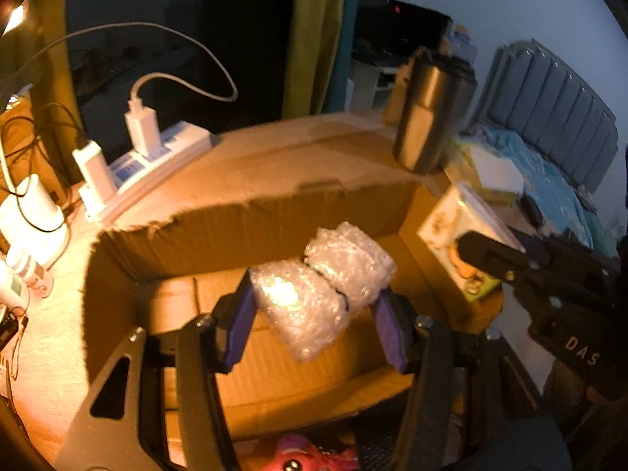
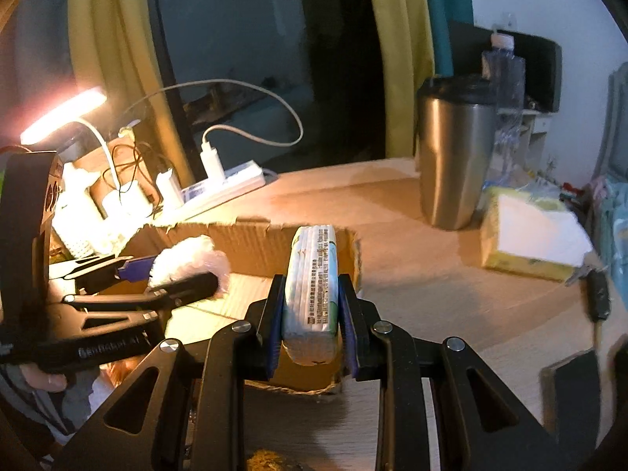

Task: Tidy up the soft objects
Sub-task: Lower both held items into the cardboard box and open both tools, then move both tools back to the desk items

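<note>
My left gripper (image 1: 314, 294) is shut on a bundle of bubble wrap (image 1: 345, 263), its purple pads pressing both sides. The bundle hangs over the inside of an open cardboard box (image 1: 251, 212). In the right wrist view my right gripper (image 2: 312, 280) is shut on a white and green tissue pack (image 2: 314, 259), held on edge above the box's near right corner (image 2: 243, 235). The left gripper (image 2: 180, 274) with the bubble wrap (image 2: 188, 255) shows at the left there. The right gripper (image 1: 471, 255) with the tissue pack (image 1: 455, 231) enters the left wrist view from the right.
A steel tumbler (image 2: 455, 153) and a water bottle (image 2: 506, 78) stand behind the box on the right. A yellow tissue pack (image 2: 530, 235) lies beside them. A power strip with chargers (image 1: 157, 153) sits at the back left, and a pink plush toy (image 1: 302, 455) lies in front of the box.
</note>
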Available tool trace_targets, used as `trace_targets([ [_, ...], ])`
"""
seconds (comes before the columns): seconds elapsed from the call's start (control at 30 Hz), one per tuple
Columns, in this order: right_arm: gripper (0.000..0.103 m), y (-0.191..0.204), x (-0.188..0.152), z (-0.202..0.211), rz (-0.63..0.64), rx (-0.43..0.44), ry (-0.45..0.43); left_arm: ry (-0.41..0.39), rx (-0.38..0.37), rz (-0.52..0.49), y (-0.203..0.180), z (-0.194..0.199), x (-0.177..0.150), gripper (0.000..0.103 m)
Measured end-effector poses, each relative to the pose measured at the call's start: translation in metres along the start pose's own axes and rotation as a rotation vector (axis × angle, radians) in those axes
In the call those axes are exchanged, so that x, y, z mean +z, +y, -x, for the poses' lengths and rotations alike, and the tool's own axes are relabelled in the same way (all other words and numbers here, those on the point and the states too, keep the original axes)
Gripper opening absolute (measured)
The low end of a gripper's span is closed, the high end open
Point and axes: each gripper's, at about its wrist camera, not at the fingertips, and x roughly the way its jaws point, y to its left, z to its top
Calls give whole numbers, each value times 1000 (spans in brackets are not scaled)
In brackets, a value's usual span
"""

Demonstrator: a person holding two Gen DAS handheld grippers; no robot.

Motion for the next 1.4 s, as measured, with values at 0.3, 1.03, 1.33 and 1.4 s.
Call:
trace_targets([
  [0.3,28,-1,-5,-7,-23,26,29,57,-23,-3,-10,-17,-5,58],
  [1.03,41,-3,-3,37,-50,-17,-48,-70,-23,42,3,49,-4,88],
  [1.33,50,17,-8,61,-27,-28,-70,-138,-12,73,21,91,-16,88],
  [1.4,50,23,-10,66,-21,-27,-73,-147,-6,72,25,99,-21,88],
])
